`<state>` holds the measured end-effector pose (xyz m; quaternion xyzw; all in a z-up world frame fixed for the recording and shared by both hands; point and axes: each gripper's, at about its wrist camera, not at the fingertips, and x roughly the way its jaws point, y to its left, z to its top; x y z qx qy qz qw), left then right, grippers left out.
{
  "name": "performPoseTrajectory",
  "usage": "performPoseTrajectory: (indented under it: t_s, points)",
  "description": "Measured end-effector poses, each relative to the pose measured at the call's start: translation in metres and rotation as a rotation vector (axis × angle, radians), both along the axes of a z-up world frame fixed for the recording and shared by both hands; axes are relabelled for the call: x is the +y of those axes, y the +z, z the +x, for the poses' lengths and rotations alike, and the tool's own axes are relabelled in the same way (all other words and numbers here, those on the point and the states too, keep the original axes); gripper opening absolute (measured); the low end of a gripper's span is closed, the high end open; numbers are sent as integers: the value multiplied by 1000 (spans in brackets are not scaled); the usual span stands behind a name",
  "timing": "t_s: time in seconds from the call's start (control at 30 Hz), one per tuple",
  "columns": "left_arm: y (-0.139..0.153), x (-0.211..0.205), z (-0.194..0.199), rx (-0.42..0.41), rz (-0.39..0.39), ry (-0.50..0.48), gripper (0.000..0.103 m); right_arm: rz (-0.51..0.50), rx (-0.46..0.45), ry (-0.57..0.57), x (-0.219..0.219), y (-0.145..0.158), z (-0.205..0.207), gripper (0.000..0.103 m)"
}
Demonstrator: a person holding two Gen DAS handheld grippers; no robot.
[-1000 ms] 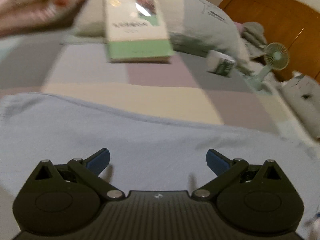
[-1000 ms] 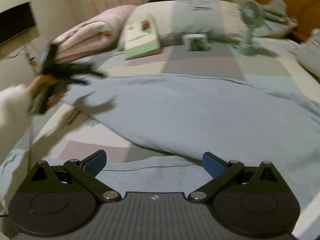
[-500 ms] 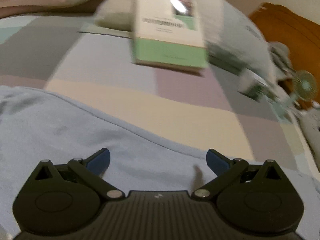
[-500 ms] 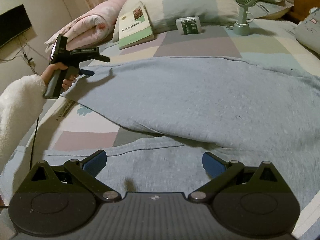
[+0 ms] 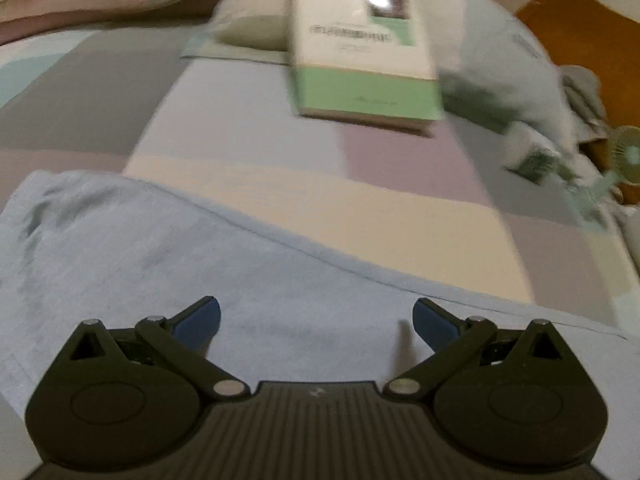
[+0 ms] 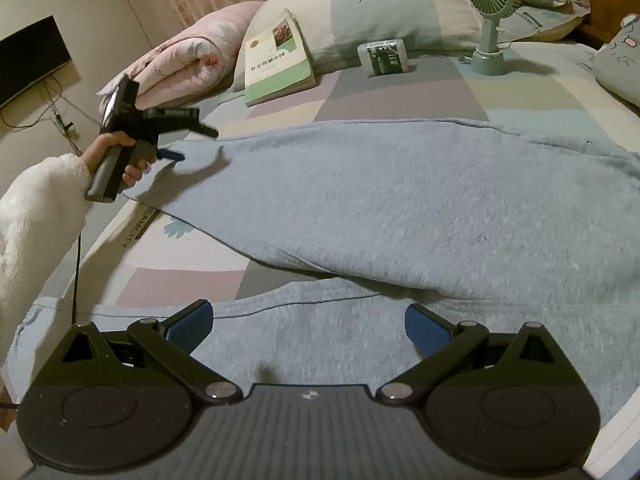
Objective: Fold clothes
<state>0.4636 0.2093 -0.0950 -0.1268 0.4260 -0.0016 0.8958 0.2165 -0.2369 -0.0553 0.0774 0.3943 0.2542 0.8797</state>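
Across the patchwork bed (image 6: 460, 96), a light blue garment (image 6: 400, 200) is lying spread flat, one edge folded over near the foot. Left tongs (image 5: 316, 316) are hovering with jaws spread wide over the garment's far corner, gripping nothing; from the right wrist view they (image 6: 192, 144) are sitting in a hand (image 6: 120, 156) emerging from a fluffy white sleeve (image 6: 36, 216). Right tongs (image 6: 308, 320) are likewise gaping apart above the garment's near edge. Beyond, a green-and-white book (image 6: 276, 60) is leaning against a pillow (image 6: 380, 12), beside a small packet (image 6: 384, 58) and a standing green fan (image 6: 488, 12).
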Motion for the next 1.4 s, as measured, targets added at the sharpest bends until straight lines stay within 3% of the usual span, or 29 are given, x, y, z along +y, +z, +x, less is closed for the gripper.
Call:
performPoseTrajectory:
  t_s: [0.13, 0.23, 0.37, 0.47, 0.57, 0.67, 0.87, 0.97, 1.07, 1.23, 1.4]
  points:
    - [-1, 3, 4, -29, 105, 145, 102, -3, 11, -10, -1, -3, 2, 103]
    - [5, -20, -1, -35, 91, 71, 102, -8, 7, -10, 0, -2, 0, 103]
    - [9, -82, -17, -42, 223, -138, 102, -6, 5, -6, 0, -2, -2, 103]
    - [0, -112, -15, -25, 304, -175, 102, -6, 2, -8, -1, -1, -2, 103]
    - [-17, -113, -1, 39, 254, -109, 103, -5, 1, -11, -2, -1, -3, 103]
    - [-21, -122, 1, 29, 244, -67, 102, -1, 11, -20, -3, -3, -1, 103]
    - [-14, -159, 5, 25, 262, -135, 102, -5, 10, -21, -1, -2, -2, 103]
    - [-4, -152, 4, 42, 159, -146, 102, 3, 2, -20, -3, 0, -4, 103]
    - [8, -148, -6, 14, 113, -147, 102, 18, -4, -33, -8, 2, -4, 103]
    - [-3, -156, -3, 83, 97, -146, 102, 34, -2, -43, -10, 4, -4, 103]
    - [-12, -184, 12, 49, 195, -142, 103, 28, -1, -42, -9, 3, -3, 103]
